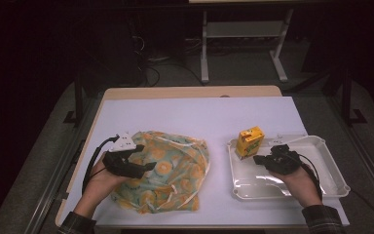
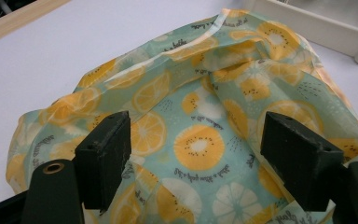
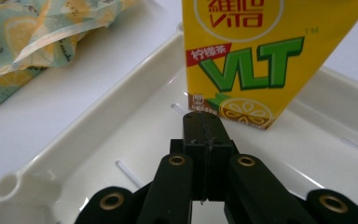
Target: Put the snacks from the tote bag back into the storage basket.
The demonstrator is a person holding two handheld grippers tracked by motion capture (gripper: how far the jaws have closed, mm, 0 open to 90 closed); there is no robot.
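Two tongs, one soft bag, one light carton

Left tongs [image 2: 193, 154] gape wide over the limp, slippery bag [image 2: 205, 126]; pinch a fold. Right tongs [image 3: 204, 140] are clenched on nothing, just short of the carton [image 3: 256, 56] in the tray [image 3: 98, 140]; grip its stiff flat sides.

The high view is looking forward and down over the table [image 1: 253, 114]. The left gripper view is riding close above the fruit-print bag [image 2: 200, 144], facing along its jaws. The right gripper view is sitting low in the white tray [image 3: 88, 144], facing the yellow carton [image 3: 256, 60] just ahead; both gripper views are sharing the bag and tray.
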